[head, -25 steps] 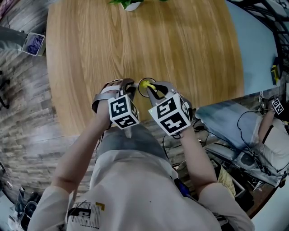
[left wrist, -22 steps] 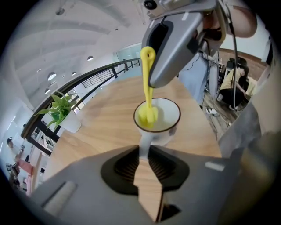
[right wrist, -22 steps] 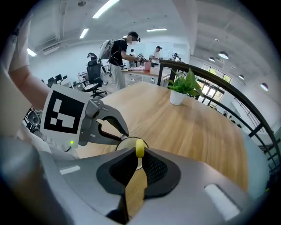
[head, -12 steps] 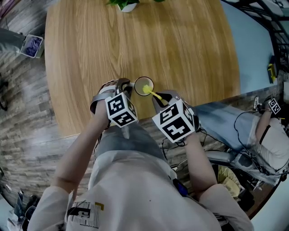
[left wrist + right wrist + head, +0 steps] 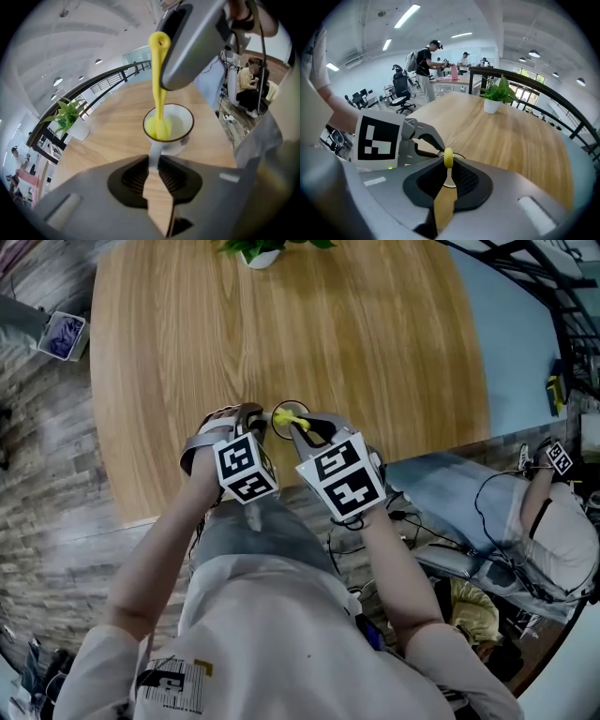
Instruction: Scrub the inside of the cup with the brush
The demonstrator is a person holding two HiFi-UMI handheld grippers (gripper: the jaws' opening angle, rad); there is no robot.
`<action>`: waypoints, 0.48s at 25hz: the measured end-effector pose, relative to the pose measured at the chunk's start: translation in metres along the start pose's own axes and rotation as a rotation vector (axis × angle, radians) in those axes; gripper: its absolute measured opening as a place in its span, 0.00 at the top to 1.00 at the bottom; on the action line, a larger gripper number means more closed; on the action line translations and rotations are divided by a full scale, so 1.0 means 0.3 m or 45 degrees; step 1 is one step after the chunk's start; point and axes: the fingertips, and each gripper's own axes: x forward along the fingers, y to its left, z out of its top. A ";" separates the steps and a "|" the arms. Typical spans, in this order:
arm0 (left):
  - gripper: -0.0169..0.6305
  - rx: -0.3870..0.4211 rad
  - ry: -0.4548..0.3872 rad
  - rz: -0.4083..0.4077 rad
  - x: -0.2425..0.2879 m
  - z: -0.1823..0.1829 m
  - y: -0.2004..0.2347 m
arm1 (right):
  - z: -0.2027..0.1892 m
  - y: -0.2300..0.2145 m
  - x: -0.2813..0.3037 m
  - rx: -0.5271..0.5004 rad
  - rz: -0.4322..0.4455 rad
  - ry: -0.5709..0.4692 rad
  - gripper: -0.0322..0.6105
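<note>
A white cup (image 5: 174, 123) with a dark rim stands on the wooden table (image 5: 375, 343) near its front edge. My left gripper (image 5: 153, 161) is shut on the cup's handle (image 5: 153, 151). A yellow brush (image 5: 159, 89) reaches down into the cup, its head (image 5: 157, 127) against the inside. My right gripper (image 5: 448, 168) is shut on the brush's handle end (image 5: 448, 158). In the head view the cup (image 5: 292, 409) sits just ahead of the left gripper (image 5: 255, 420) and the right gripper (image 5: 305, 427), which are side by side.
A potted green plant (image 5: 262, 249) stands at the table's far edge, also seen in the right gripper view (image 5: 497, 96). The table's front edge runs just under the grippers. A seated person (image 5: 553, 512) and cables lie to the right, off the table.
The right gripper has moved back left toward the cup after pulling away to the right, shifting the brush inside the cup. The left gripper keeps hold of the handle.
</note>
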 end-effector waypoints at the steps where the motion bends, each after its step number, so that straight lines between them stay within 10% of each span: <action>1: 0.88 0.004 0.002 0.000 -0.005 0.001 -0.002 | 0.004 -0.013 -0.008 0.017 -0.025 -0.015 0.90; 12: 0.88 -0.044 0.040 -0.015 -0.024 -0.009 -0.023 | -0.124 -0.036 -0.119 -0.115 -0.192 0.146 0.90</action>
